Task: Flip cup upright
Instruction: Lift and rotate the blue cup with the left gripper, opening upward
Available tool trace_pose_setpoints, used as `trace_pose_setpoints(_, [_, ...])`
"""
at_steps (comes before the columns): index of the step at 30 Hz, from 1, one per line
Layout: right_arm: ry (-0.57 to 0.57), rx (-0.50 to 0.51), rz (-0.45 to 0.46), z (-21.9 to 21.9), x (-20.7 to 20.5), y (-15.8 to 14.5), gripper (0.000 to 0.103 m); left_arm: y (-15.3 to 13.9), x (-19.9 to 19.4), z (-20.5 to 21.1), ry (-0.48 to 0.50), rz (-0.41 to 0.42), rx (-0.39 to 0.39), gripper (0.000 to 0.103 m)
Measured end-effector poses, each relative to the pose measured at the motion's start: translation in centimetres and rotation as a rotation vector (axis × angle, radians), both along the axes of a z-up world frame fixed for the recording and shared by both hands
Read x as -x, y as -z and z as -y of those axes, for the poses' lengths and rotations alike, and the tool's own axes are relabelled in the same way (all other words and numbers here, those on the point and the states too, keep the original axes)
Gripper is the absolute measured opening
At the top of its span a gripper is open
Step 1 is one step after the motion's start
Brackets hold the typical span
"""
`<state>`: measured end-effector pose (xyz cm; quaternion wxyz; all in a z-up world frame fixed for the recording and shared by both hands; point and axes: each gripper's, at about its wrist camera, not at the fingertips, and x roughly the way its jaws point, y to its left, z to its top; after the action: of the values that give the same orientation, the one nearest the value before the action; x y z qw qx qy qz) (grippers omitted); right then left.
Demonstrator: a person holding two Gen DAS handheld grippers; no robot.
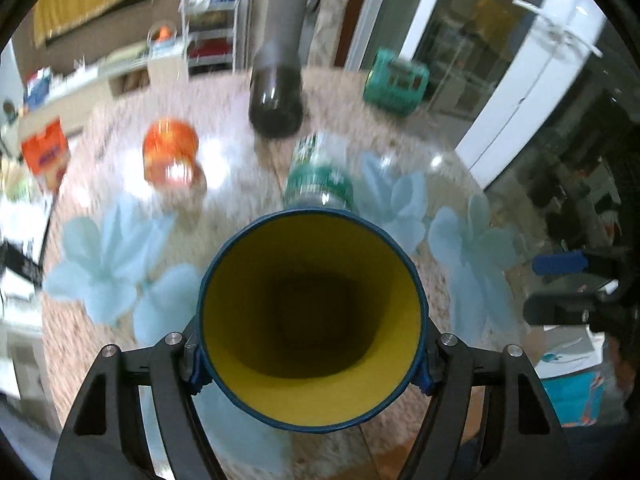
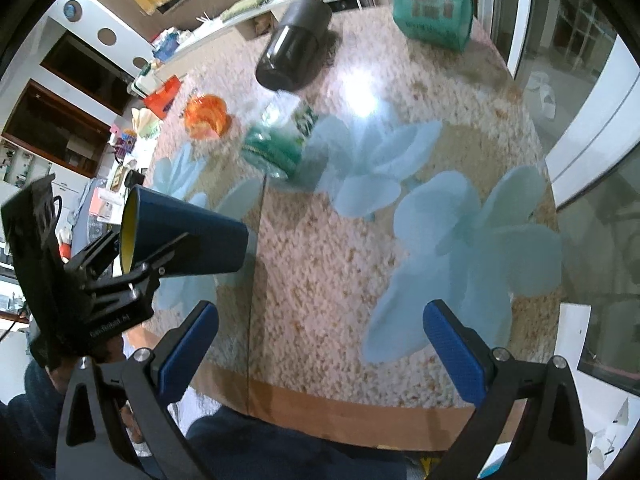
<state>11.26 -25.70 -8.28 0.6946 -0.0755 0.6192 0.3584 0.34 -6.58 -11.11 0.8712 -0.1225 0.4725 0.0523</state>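
Note:
The cup [image 1: 310, 320] is blue outside and yellow inside. My left gripper [image 1: 310, 364] is shut on it, one finger on each side of its rim, with its mouth facing the left wrist camera. In the right wrist view the cup [image 2: 188, 232] lies tilted on its side above the table's left part, mouth toward the left gripper [image 2: 132, 268]. My right gripper [image 2: 320, 352] is open and empty above the table's near edge, to the right of the cup. It also shows at the right edge of the left wrist view [image 1: 560, 284].
The round table [image 2: 320, 264] has a speckled cloth with pale blue flowers. On it are a green-labelled plastic bottle [image 2: 280, 140], an orange glass jar [image 2: 206, 116], a dark cylinder lying on its side [image 2: 294, 48] and a teal packet [image 2: 432, 8].

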Motion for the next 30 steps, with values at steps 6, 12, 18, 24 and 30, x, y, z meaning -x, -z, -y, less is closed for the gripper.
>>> trace_pose_setpoints(6, [-0.016,-0.038,0.044,-1.6,0.0,-0.8,0.103,-0.8,1.2,1.0,0.044,0.114,-0.124,0.077])
trace_pose_setpoints(12, [-0.026,-0.030,0.037,-2.6,-0.1,0.6,0.103,1.2,1.6,1.7,0.048,0.158,-0.134,0.077])
trace_pose_setpoints(18, [-0.033,-0.020,0.018,-2.2,0.5,1.6,0.103,2.8,1.8,2.3,0.053,0.207,-0.139,0.077])
trace_pose_setpoints(24, [-0.045,-0.002,0.001,-2.2,0.9,1.9,0.103,3.1,2.0,3.3,0.071,0.246,-0.200,0.077])
trace_pose_setpoints(30, [-0.049,0.013,0.000,-2.4,0.8,1.9,0.103,3.6,1.9,3.6,0.088,0.231,-0.195,0.077])
